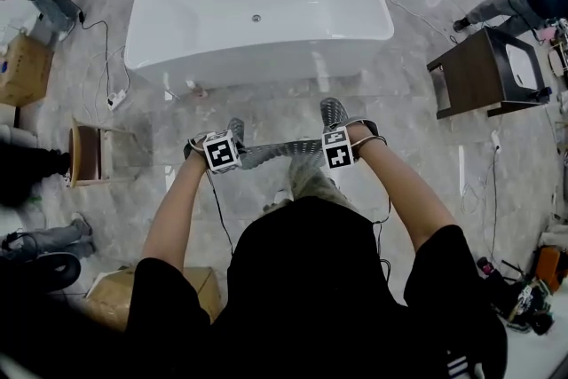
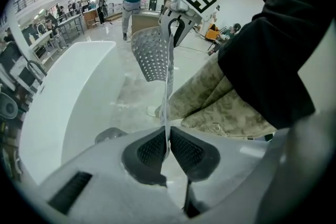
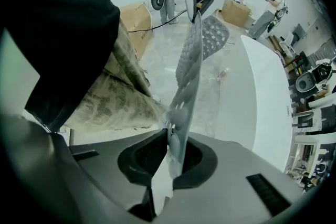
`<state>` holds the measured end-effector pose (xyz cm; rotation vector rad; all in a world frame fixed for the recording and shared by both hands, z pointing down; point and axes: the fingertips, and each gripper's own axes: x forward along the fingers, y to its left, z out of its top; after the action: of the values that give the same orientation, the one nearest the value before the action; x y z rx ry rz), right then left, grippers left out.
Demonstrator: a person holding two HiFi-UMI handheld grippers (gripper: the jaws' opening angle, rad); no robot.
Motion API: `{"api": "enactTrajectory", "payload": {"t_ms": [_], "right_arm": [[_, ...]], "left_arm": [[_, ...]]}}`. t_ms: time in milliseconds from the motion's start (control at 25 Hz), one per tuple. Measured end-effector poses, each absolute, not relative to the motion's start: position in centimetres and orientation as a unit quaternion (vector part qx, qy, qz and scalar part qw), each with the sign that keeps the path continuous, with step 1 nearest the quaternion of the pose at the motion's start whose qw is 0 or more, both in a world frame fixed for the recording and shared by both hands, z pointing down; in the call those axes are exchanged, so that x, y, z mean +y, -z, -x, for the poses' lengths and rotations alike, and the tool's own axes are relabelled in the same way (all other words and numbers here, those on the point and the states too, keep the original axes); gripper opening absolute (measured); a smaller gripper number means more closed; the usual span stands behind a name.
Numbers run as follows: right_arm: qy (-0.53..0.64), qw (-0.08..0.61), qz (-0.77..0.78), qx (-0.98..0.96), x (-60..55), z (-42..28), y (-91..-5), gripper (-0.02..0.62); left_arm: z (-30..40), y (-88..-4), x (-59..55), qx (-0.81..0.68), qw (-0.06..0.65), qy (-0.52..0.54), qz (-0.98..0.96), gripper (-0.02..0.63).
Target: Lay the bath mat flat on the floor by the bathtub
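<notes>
Head view steeply down over bathtub (image 1: 257, 13), gripper views close along own jaws, facing each other, all sharing bathtub

Bath mat (image 1: 275, 153): grey, thin, pliant rubber-like sheet, perforated, matt.
Bathtub (image 1: 257, 13): white, smooth, glossy.
Floor (image 1: 293, 106): grey stone-look tiles, polished, reflective.
Side table (image 1: 466, 75): dark wood, matt.
Box (image 1: 22, 71): brown cardboard, dull.
Left gripper (image 2: 167, 152) pads (image 2: 149, 150): black, finely ribbed; body grey matt plastic.
</notes>
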<state>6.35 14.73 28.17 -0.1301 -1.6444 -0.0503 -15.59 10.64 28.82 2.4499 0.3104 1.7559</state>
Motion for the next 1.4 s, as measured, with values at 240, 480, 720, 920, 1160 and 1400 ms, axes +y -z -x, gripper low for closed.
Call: {"api": "enactTrajectory", "payload": {"t_ms": [240, 480, 720, 920, 1160, 1400], "right_arm": [[0.002, 0.660, 0.064, -0.749, 10.3, -7.5, -29.8, 0.026], [0.000, 0.654, 0.070, -0.753, 6.8, -8.8, -32.3, 0.026], [-0.030, 0.641, 0.065, -0.764, 3.8, -11.3, -34.7, 0.027], [-0.057, 0.632, 0.064, -0.770, 1.7, -12.9, -36.0, 0.026], [-0.082, 0.621, 0.039, -0.779, -0.5, -13.0, -36.8, 0.026], [-0.129, 0.611, 0.001, -0.781, -1.5, -12.5, -37.5, 0.026]], "left_arm": [[14.3, -30.0, 7.2, 0.073, 0.089, -0.573, -0.812, 0.031], [13.1, -32.3, 4.7, 0.060, 0.119, -0.577, -0.805, 0.031], [10.5, -34.0, 1.6, 0.057, 0.141, -0.588, -0.795, 0.031], [8.9, -35.1, -0.3, 0.057, 0.154, -0.591, -0.790, 0.031], [8.5, -35.4, -2.5, 0.048, 0.152, -0.595, -0.788, 0.031], [8.9, -36.0, -3.6, 0.058, 0.133, -0.593, -0.792, 0.031]]}}
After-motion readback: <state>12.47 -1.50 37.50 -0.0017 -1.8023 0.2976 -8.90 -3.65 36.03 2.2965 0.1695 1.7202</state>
